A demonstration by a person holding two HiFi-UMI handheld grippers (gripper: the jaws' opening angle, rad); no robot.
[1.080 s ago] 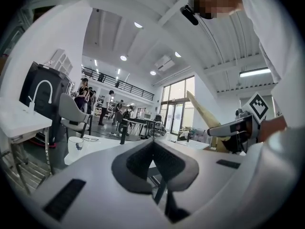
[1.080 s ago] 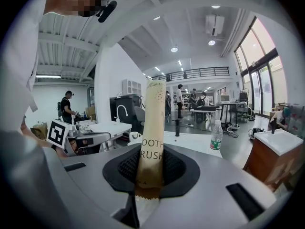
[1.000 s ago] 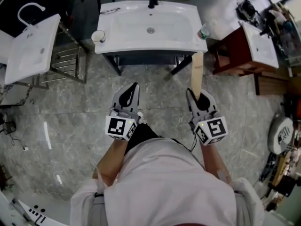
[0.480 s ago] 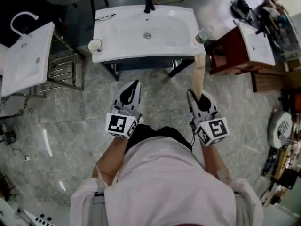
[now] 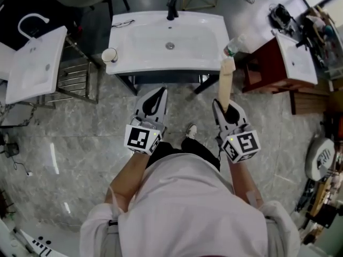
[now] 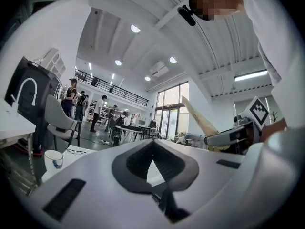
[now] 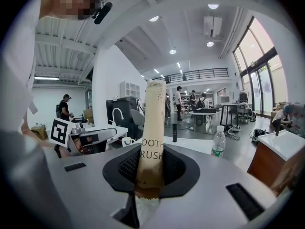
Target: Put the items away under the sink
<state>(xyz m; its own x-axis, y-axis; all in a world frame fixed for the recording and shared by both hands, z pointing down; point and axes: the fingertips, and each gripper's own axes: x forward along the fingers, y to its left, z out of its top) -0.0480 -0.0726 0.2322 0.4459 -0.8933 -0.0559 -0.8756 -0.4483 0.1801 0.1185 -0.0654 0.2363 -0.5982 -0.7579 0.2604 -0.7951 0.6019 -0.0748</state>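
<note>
A white sink basin [image 5: 139, 39] with a black faucet [image 5: 172, 7] stands ahead of me on a dark frame. In my right gripper [image 5: 225, 110] is a long beige toothbrush package [image 5: 225, 79]; the jaws are shut on its lower end and its far end reaches the basin's right front corner. The right gripper view shows the package [image 7: 153, 123] upright between the pads. My left gripper [image 5: 159, 93] points at the basin's front edge, shut with nothing in it; its jaws [image 6: 153, 144] meet at the tip. A paper cup [image 5: 109, 55] and a plastic bottle [image 5: 232, 47] stand on the basin's corners.
A second basin [image 5: 32, 63] lies on a metal rack [image 5: 80, 75] at the left. A red-brown cabinet [image 5: 262, 63] with another basin stands at the right. The marble floor [image 5: 80, 127] runs up to the sink's frame [image 5: 161, 78]. Several people stand far off in the hall [image 6: 76, 99].
Both grippers have moved forward toward the sink, the left one further. The toothbrush package has travelled with the right gripper. A shoe now shows between the grippers.
</note>
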